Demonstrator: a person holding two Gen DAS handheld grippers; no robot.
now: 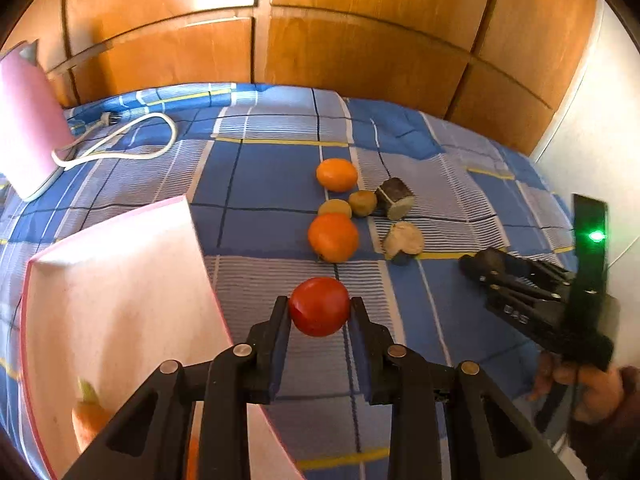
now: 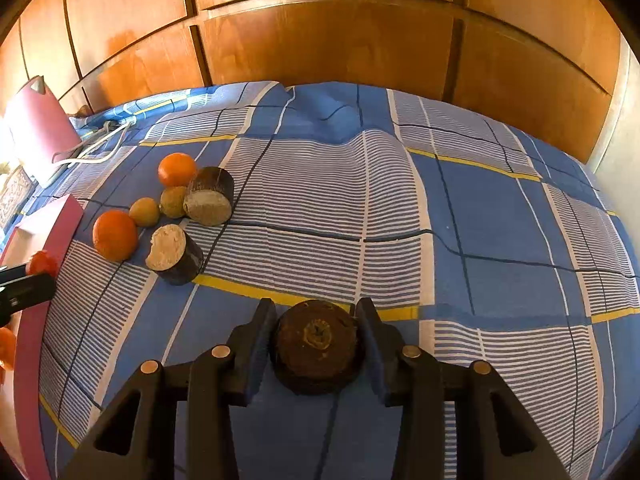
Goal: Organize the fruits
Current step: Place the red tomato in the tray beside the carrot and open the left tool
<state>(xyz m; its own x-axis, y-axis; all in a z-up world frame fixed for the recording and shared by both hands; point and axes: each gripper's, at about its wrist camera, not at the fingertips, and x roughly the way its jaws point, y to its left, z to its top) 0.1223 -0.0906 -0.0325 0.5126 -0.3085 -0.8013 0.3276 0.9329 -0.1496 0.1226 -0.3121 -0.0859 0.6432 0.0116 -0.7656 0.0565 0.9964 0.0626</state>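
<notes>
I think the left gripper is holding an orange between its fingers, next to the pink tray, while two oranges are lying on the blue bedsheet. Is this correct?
Not quite. The left gripper holds a red tomato, not an orange; the left wrist view shows this. The rest is right: it is next to the pink tray, and two oranges lie on the blue bedsheet.

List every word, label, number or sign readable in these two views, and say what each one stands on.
No text can be read in either view.
Right gripper: small pale marks on its black body, too blurred to read.
Green light on the black upright part behind that gripper: a glow only, no sign.
Pink tray, fruit and checked cloth: no lettering.
</notes>
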